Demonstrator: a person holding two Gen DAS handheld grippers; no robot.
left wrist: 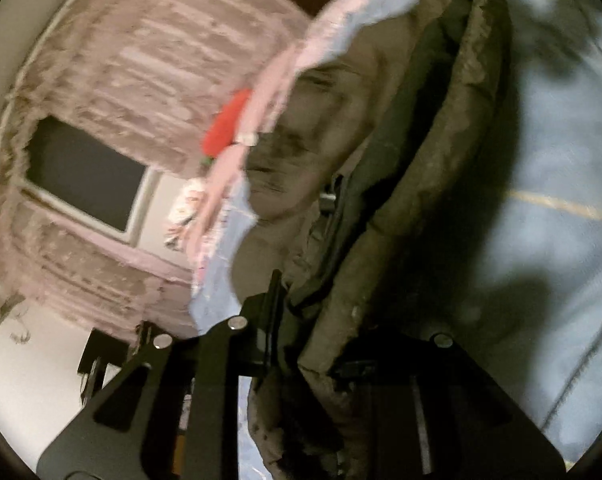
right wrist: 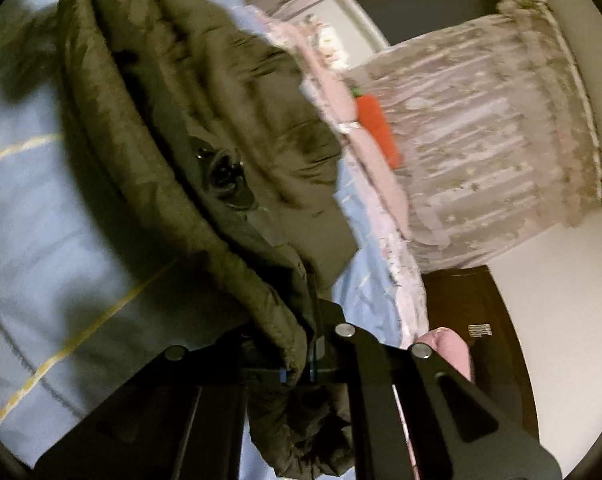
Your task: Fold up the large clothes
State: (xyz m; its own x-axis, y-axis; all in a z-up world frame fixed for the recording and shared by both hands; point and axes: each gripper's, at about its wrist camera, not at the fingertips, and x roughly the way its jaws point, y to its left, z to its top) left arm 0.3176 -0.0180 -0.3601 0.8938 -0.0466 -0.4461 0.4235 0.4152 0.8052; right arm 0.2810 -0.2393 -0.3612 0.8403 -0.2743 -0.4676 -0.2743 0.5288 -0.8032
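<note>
Curtains (left wrist: 113, 80) and a dark window (left wrist: 85, 172) fill the upper left of the left wrist view; at centre an olive padded jacket (left wrist: 381, 184) hangs over a pale blue bedsheet (left wrist: 549, 160). Lower centre, the left gripper (left wrist: 297, 308) is clenched on the jacket's edge. In the right wrist view the right gripper (right wrist: 301, 360) likewise clamps its hem at lower centre. Soft, bulky and probably slippery, it looks best held at seams. Open sheet lies left of that frame; the bed's pink edge (right wrist: 381, 184) and a dark cabinet (right wrist: 461, 300) stand to the right.
</note>
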